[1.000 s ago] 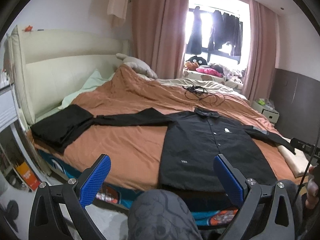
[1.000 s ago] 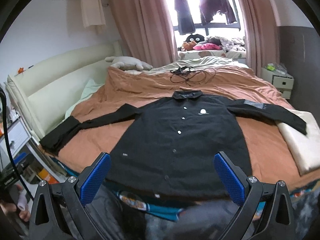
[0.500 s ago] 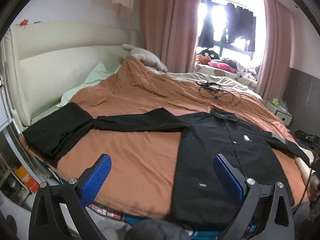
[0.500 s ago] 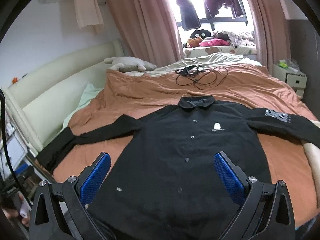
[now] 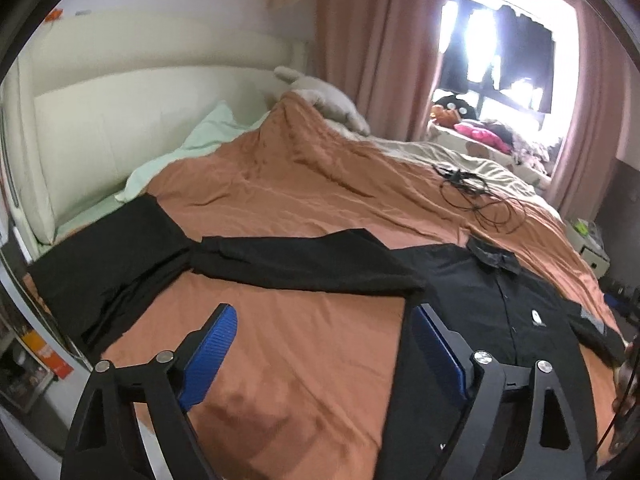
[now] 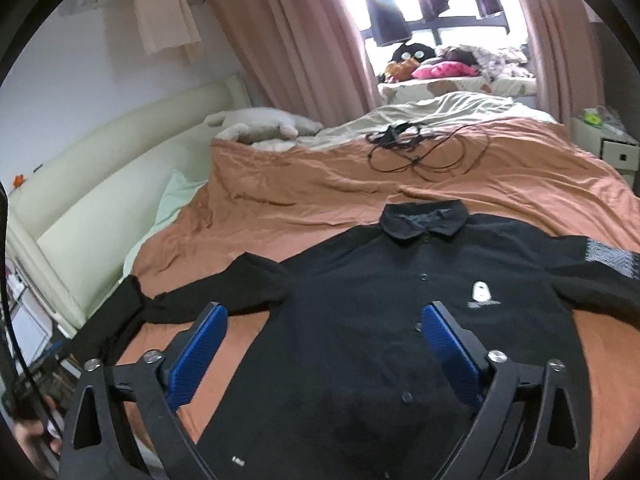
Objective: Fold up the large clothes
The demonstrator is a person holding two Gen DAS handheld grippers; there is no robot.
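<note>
I see the black shirt (image 6: 360, 320) spread flat, buttoned side up, on the orange bedspread (image 6: 320, 200), filling the lower middle of the right view — collar toward the window, hem toward me, sleeves stretched out sideways. It looks soft and limp, so I'd pinch seams or sleeve edges. My left gripper (image 5: 320, 350) and right gripper (image 6: 322, 346) are both closing with nothing between the pads.

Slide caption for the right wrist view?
Right gripper, jaws closing on nothing, above a black button-up shirt spread flat on an orange bedspread.
</note>
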